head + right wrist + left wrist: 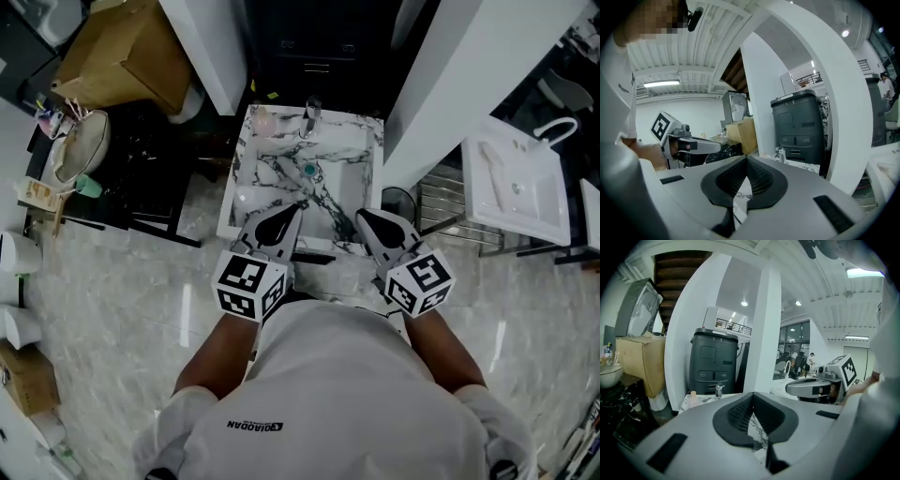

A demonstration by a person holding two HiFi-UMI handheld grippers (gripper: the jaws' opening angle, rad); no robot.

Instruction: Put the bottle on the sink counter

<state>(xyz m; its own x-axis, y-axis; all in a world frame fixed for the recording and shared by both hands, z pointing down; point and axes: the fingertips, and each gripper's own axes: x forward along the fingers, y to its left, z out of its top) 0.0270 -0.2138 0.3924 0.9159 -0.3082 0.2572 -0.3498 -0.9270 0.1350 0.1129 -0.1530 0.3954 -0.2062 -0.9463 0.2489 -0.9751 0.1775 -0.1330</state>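
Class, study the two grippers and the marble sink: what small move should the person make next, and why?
Probably draw the left gripper and right gripper back from the sink counter. A small pale bottle seems to stand upright at its back corner beside the faucet, and both sets of jaws are shut with nothing between them, so nothing looks left to carry.

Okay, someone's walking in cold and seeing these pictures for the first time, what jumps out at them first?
The marbled sink sits in the centre of the head view. Just below it, the left gripper and right gripper point toward it side by side, both shut and empty, each carrying a black-and-white marker cube. A big cardboard box fills the top left corner.
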